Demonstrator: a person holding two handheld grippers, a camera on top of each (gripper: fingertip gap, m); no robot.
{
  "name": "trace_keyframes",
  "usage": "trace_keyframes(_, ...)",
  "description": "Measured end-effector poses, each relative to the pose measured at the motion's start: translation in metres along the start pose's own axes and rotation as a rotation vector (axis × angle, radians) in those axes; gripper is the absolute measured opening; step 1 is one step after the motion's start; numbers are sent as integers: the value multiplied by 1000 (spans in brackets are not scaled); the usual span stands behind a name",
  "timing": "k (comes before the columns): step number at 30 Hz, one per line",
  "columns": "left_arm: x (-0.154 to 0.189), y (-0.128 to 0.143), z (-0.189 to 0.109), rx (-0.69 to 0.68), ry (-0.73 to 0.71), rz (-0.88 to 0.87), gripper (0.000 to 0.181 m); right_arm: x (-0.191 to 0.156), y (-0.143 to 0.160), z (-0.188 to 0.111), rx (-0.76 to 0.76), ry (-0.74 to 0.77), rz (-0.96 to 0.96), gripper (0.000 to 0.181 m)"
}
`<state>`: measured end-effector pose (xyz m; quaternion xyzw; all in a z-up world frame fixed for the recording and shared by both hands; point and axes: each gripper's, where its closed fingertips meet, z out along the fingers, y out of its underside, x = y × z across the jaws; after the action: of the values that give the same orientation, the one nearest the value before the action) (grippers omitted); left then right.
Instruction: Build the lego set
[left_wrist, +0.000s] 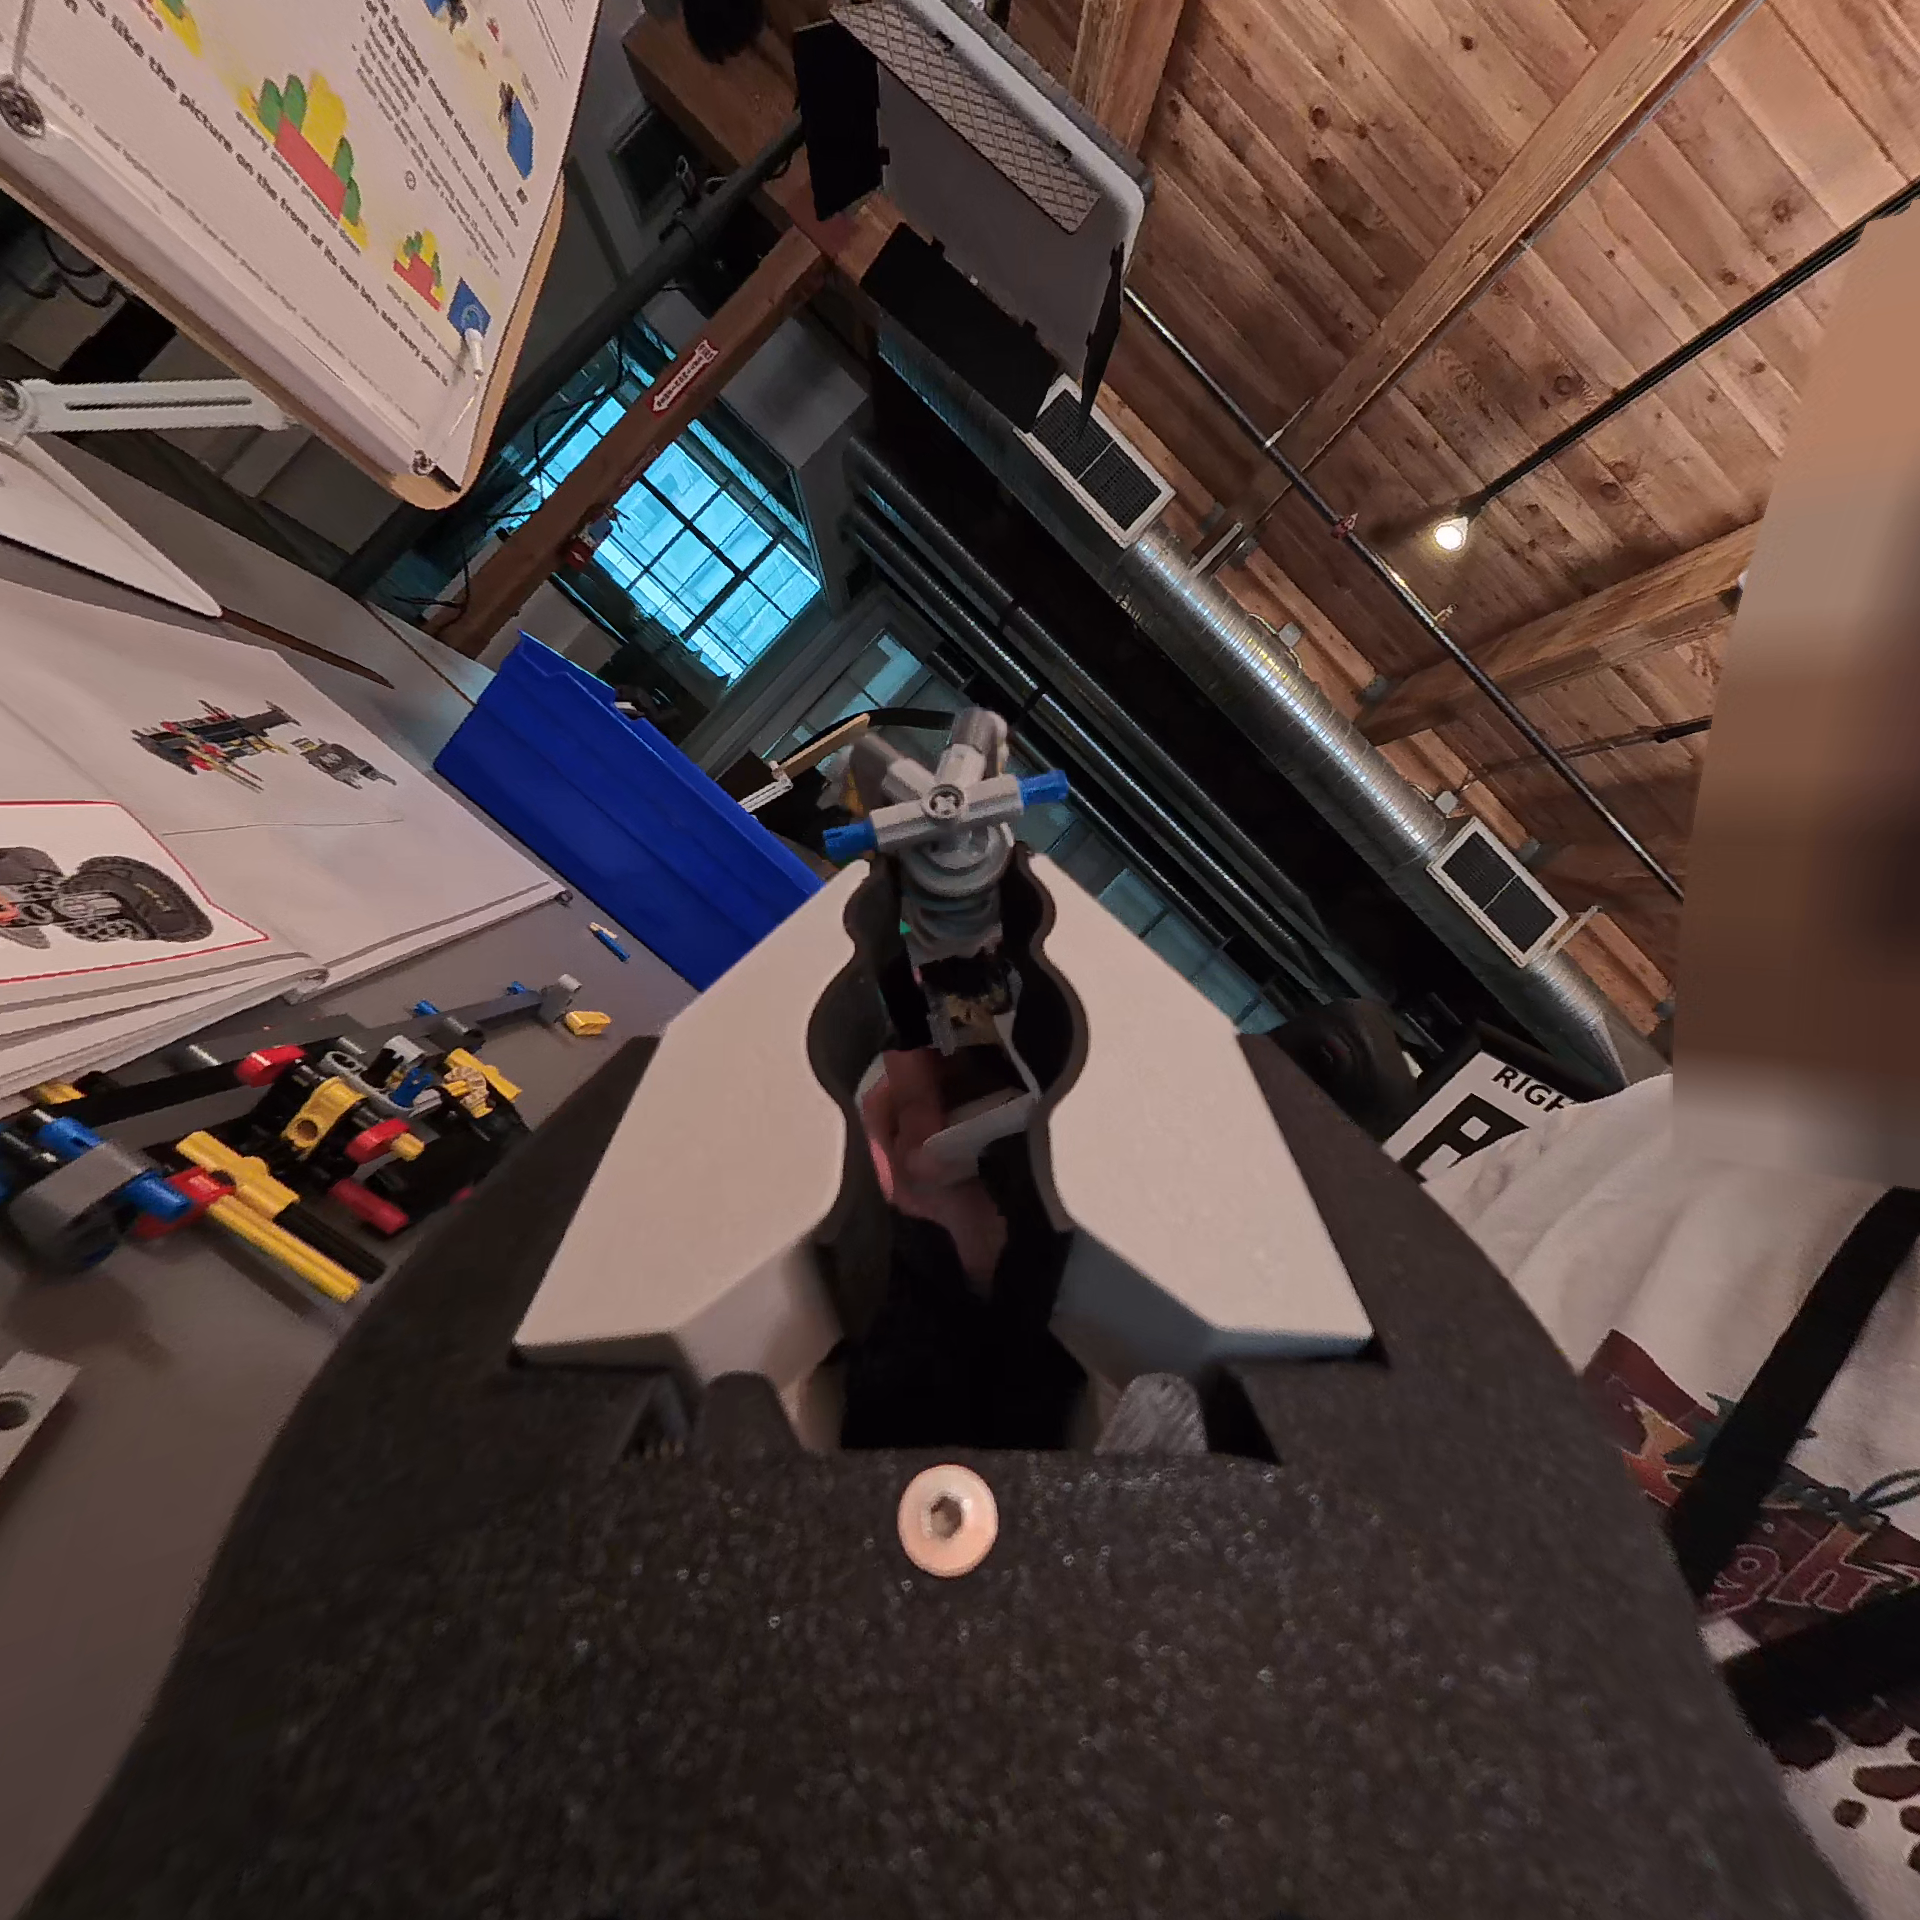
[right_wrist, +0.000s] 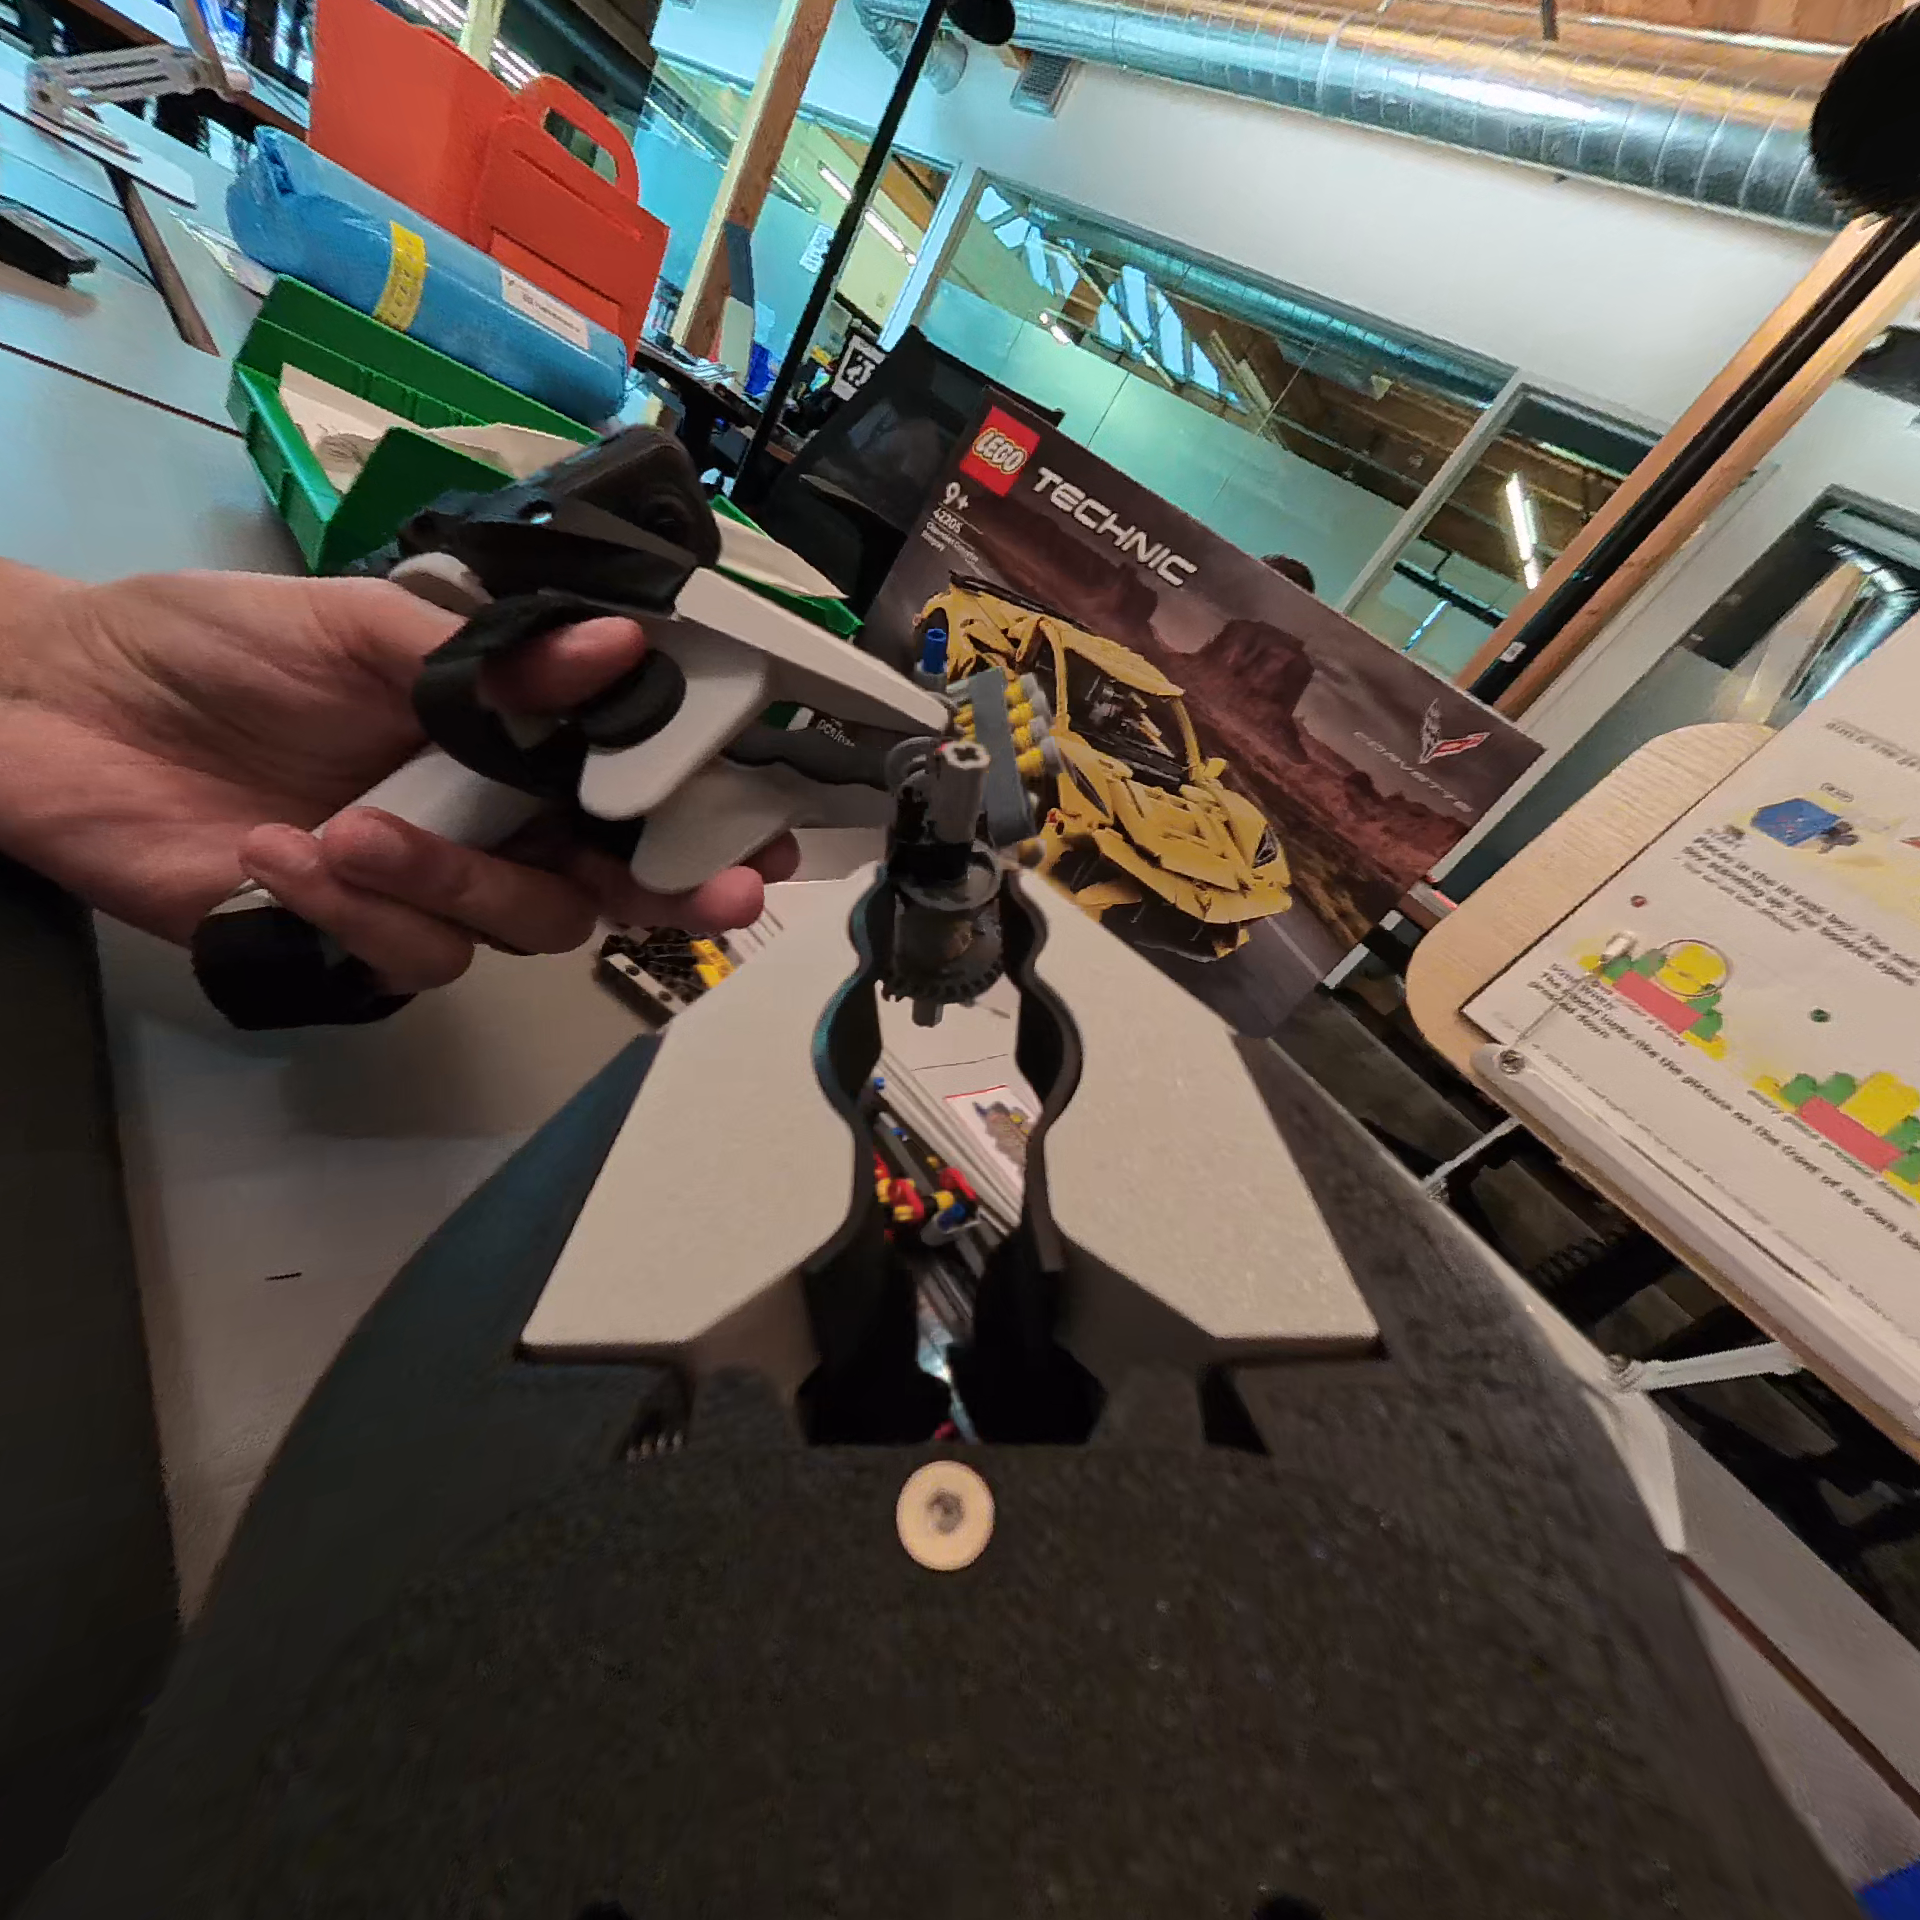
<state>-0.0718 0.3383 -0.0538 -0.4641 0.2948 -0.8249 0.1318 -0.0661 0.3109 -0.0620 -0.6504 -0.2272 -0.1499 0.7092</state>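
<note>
Fingers of the left gripper (left_wrist: 940, 883) are clamped on a small grey Lego assembly (left_wrist: 951, 821), which juts beyond their tips with a grey cross connector and blue pins at either side. Held up in the air, it shows against the wooden ceiling and a far window. Down to the left in the left wrist view, loose Lego parts (left_wrist: 260, 1143) in yellow, red, blue and black lie on the grey table (left_wrist: 187, 1351), just beside open instruction sheets (left_wrist: 208, 790). A blue bin (left_wrist: 613, 800) stands farther back.

In the right wrist view, the right gripper (right_wrist: 940, 914) has its fingers closed on the dark lower end of the same assembly (right_wrist: 940, 831), where a dark gear sits between the tips. From the left, the other gripper (right_wrist: 935, 717), held in a person's hand (right_wrist: 260, 748), pinches the upper grey part, which carries a row of yellow pins and a blue pin. Behind it leans the Lego set box (right_wrist: 1195, 748) with a yellow car pictured on its front. A green tray (right_wrist: 312, 416), a blue roll (right_wrist: 416, 281) and a red carrier (right_wrist: 468, 156) sit far left on the table, and a board with printed sheets (right_wrist: 1714, 935) is at the right.
</note>
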Motion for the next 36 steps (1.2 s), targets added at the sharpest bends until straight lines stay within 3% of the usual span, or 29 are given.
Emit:
trace_keyframes(5, 2, 0, -2, 3, 10, 5, 17, -13, 7, -1, -18, -114, 121, 20)
trace_keyframes(9, 3, -2, -3, 10, 21, -8, 17, -14, 1, -3, 14, -175, 234, 32)
trace_keyframes(16, 11, 6, 1, -33, 67, -21, 17, -12, -4, -4, 38, -137, 172, 32)
trace_keyframes(21, 16, 9, 2, -46, 95, -25, 17, -24, -13, -7, 92, -198, 158, 34)
trace_keyframes(30, 15, 11, 3, -55, 103, -50, 17, -30, -6, -5, 51, -218, 163, 33)
trace_keyframes(36, 20, -11, -8, 52, 168, -116, 17, -15, -11, -12, 84, -312, 465, 27)
